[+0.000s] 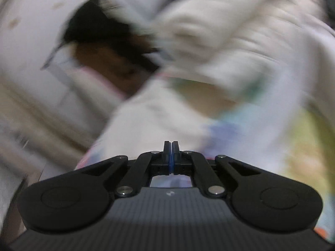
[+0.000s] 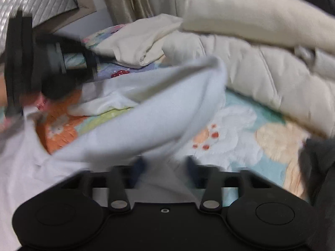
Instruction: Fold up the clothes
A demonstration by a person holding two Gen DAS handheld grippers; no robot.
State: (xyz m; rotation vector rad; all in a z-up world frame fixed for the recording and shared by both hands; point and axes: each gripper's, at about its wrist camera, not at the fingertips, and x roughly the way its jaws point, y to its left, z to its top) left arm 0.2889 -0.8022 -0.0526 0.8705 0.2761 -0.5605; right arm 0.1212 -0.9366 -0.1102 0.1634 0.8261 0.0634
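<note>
A pale blue-white garment (image 2: pixel 146 113) lies bunched over the floral bedspread (image 2: pixel 240 125), and part of it hangs up toward the left. My right gripper (image 2: pixel 165 165) is blurred, its fingers (image 2: pixel 139 165) apart with a fold of this garment between them. In the left wrist view my left gripper (image 1: pixel 171 152) is shut, pads meeting, with no cloth visible between them. Beyond it the white garment (image 1: pixel 157 115) is a blur. The left gripper's black body (image 2: pixel 48 73) shows at the left of the right wrist view.
A cream quilted jacket (image 2: pixel 261 79) and a folded cream cloth (image 2: pixel 251 10) lie at the back right, and a smaller cream garment (image 2: pixel 136 41) sits behind the blue one. Something dark (image 2: pixel 318 167) lies at the right edge. Curtains (image 2: pixel 125 0) hang behind the bed.
</note>
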